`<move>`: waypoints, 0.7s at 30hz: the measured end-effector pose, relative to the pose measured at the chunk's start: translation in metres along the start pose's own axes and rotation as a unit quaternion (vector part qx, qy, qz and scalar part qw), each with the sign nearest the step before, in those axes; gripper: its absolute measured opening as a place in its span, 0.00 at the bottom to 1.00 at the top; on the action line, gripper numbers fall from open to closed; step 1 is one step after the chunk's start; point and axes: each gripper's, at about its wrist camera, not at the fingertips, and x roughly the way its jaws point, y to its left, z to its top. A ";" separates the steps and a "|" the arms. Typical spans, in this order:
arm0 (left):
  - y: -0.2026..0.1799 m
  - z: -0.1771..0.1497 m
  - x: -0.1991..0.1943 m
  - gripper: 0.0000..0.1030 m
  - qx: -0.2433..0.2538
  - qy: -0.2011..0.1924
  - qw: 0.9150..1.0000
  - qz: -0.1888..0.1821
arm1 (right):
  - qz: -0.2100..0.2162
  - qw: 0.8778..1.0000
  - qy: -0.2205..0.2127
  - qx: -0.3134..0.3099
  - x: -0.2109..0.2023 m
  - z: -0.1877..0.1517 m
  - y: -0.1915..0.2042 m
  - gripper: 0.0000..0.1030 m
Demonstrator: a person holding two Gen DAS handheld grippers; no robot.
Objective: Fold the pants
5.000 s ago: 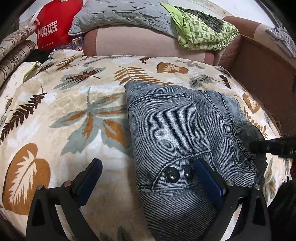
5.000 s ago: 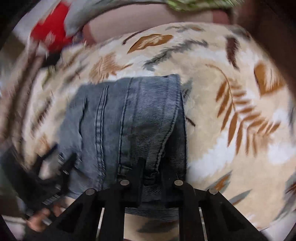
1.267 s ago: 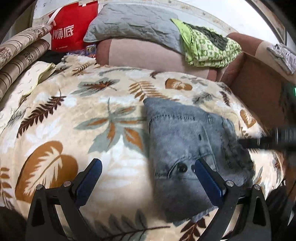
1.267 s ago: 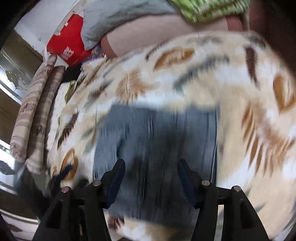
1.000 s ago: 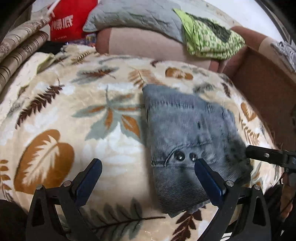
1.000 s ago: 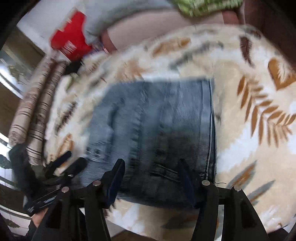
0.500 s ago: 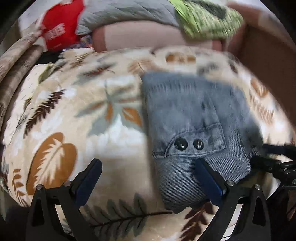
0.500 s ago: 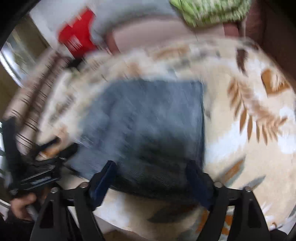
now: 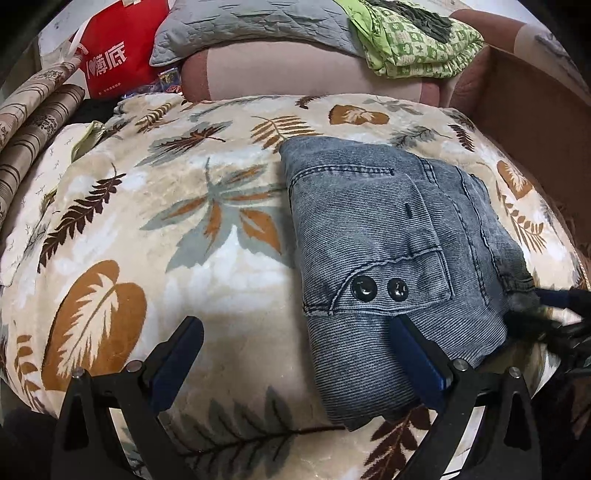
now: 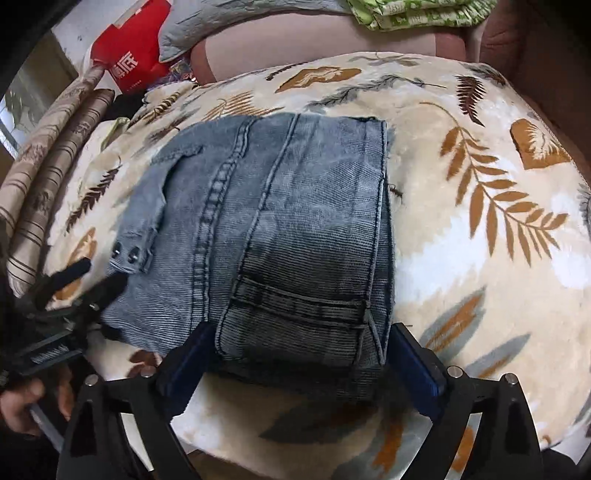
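Your right claw (image 10: 295, 365) has just been opening and now stands wide, its pads either side of the near end of the pants (image 10: 273, 236) without pressing on them. Your left claw (image 9: 291, 362) is wide too, one finger over bare blanket (image 9: 155, 258), the other lying over the near left part of the bundle; nothing is held.

The fold looks all but done, so the step in hand is likely letting go and tidying. Lift both claws straight away from the cloth so no pad drags a layer open. If you want to square the bundle, press lightly on top, not at the edges, since the near end overhangs the blanket's front rim and a push there could slide it off.

The pants are blue-grey corduroy-like denim, folded into a compact rectangle on the leaf-print blanket, towards its near edge. In the left view a flap with two dark snaps (image 9: 378, 288) faces you, and a stitched pocket line sits further back. In the right view the seams run away from you and the far edge is straight.

Beyond lie a grey pillow (image 9: 251, 22), a green cloth (image 9: 417, 44) and a red bag (image 9: 110, 59).
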 end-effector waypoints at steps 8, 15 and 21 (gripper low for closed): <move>-0.002 0.000 0.002 0.98 0.000 0.001 1.000 0.006 | -0.023 0.999 0.003 -0.029 0.012 -0.003 0.000 0.92; -0.001 -0.001 0.002 0.98 -0.004 0.000 1.000 0.009 | -0.024 0.997 -0.067 -0.028 -0.022 0.004 0.011 0.92; -0.001 -0.001 0.001 0.98 -0.002 0.000 1.000 0.008 | -0.043 0.999 -0.015 -0.028 0.000 -0.004 0.008 0.93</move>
